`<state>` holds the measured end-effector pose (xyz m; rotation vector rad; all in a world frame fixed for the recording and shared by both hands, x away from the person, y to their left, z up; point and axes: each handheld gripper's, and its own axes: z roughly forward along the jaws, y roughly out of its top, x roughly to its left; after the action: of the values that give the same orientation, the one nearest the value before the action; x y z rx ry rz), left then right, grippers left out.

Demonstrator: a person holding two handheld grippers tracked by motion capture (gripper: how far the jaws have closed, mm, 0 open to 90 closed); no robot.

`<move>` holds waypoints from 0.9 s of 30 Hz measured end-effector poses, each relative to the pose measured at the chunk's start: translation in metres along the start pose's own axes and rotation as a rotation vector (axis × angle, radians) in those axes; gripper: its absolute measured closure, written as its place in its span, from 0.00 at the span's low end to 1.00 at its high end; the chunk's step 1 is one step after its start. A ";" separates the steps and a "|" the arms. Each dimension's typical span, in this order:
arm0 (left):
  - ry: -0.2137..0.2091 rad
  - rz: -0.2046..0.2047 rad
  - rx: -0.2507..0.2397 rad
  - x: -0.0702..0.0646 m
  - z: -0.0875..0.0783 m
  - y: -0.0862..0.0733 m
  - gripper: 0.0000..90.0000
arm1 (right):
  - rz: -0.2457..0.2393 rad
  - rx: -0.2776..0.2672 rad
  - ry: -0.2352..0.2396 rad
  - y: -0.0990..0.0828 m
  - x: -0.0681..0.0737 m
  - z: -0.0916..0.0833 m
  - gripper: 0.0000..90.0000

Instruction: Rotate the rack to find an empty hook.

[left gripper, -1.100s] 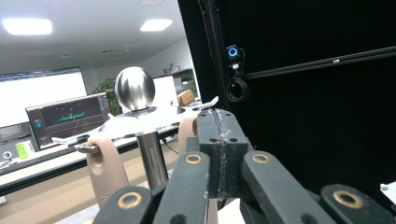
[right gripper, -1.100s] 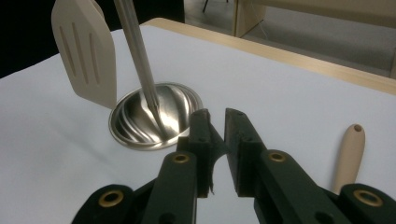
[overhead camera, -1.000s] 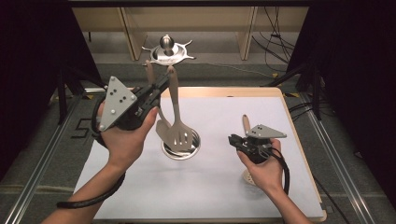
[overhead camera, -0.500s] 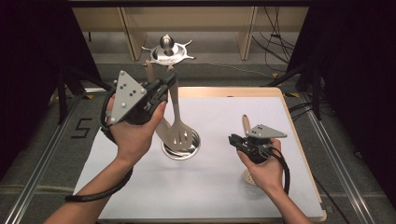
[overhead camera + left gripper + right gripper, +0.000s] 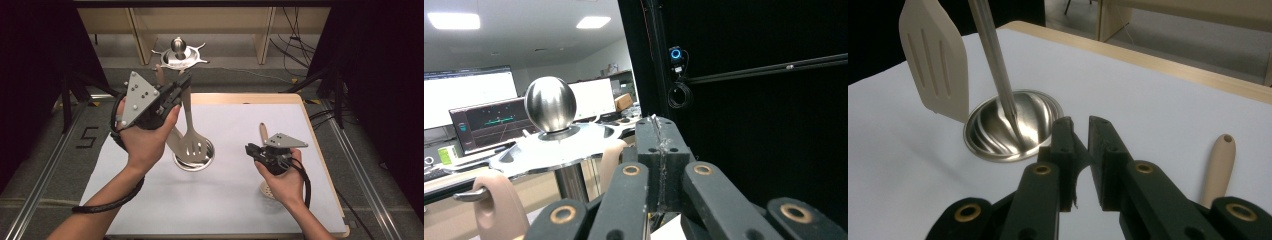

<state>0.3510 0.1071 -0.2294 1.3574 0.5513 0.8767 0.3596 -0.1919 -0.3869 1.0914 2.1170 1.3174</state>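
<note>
High view: the left gripper (image 5: pixel 181 82) sits closed at the handle of a slotted spatula (image 5: pixel 191 142) by the utensil stand (image 5: pixel 179 54) – whether it grips it cannot be told. The right gripper (image 5: pixel 248 149) rests beside a second utensil (image 5: pixel 263 133).

Left gripper view: jaws meet; stand top just ahead.

Right gripper view: jaws slightly parted, empty – one utensil apparently left to hang.

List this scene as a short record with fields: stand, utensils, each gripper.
stand: steel utensil stand with ball-topped hook plate, on white mat
hanging: two beige slotted turners
lying: beige utensil flat on the mat under the right hand
left gripper: shut, raised at the hook plate
right gripper: jaws slightly apart, nothing between them
</note>
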 end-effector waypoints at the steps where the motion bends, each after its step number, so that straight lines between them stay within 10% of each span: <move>1: 0.002 0.001 0.001 0.000 0.000 0.000 1.00 | 0.010 0.007 -0.001 0.000 0.001 0.000 0.91; 27: 0.022 0.011 0.002 0.007 -0.007 0.001 1.00 | -0.017 -0.005 -0.033 0.000 -0.002 -0.001 0.91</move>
<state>0.3491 0.1171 -0.2289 1.3553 0.5627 0.9007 0.3599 -0.1938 -0.3868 1.0835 2.0936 1.2871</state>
